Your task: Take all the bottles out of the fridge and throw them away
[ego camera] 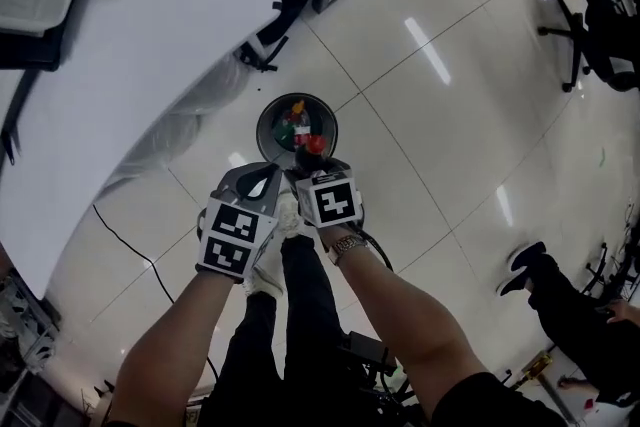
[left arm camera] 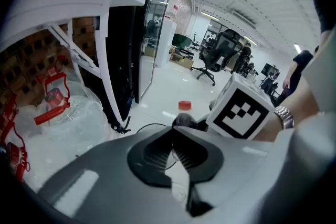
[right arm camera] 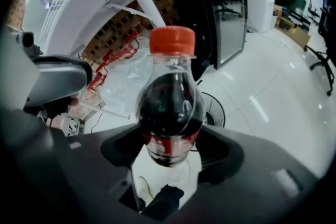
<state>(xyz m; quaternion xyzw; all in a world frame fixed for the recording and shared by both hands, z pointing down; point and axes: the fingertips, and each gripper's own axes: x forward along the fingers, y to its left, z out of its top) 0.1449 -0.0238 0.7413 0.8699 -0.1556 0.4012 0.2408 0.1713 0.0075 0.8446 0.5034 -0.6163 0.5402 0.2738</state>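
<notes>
A cola bottle [right arm camera: 169, 107] with an orange-red cap stands upright between the jaws of my right gripper [right arm camera: 168, 147], which is shut on its lower body. In the head view that bottle [ego camera: 312, 146] is held right at the near rim of a round dark bin [ego camera: 272, 120] on the floor, with several bottles inside. My left gripper [ego camera: 262, 179] hangs beside it at the left, its jaws closed together and empty [left arm camera: 172, 132]. From the left gripper view the bottle's cap [left arm camera: 185, 106] shows just beyond. The black glass-door fridge [left arm camera: 152, 23] stands behind.
A white table [ego camera: 130, 65] fills the left, with clear plastic bags [left arm camera: 58, 113] under it. A black cable [ego camera: 130, 245] runs over the tiled floor. An office chair [ego camera: 600, 25] stands at the far right. Another person's legs [ego camera: 560, 295] are at the right.
</notes>
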